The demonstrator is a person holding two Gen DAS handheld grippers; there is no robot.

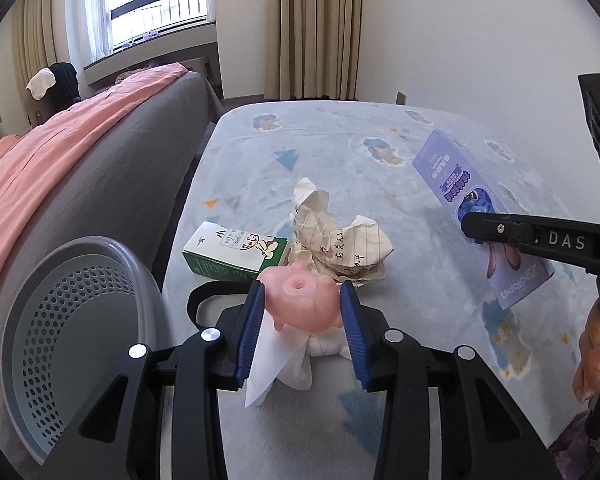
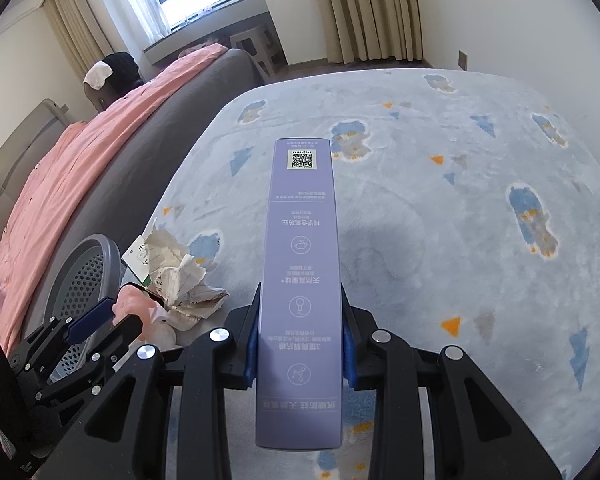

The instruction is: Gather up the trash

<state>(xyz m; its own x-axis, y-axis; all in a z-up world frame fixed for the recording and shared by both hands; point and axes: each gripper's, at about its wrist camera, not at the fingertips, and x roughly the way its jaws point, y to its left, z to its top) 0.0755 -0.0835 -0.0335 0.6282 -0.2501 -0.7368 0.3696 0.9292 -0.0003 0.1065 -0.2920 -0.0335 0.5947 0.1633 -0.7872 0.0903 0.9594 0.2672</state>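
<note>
My left gripper is shut on a pink pig-shaped bottle, held over a white tissue on the rug. Past it lie crumpled lined paper and a green and white carton. My right gripper is shut on a long purple box, held above the rug; the purple box also shows in the left wrist view. A grey perforated bin stands at the left, beside the bed. The left gripper with the pink bottle shows at the left of the right wrist view.
A pale blue patterned rug covers the floor. A grey bed with a pink sheet runs along the left. Curtains and a window stand at the back wall.
</note>
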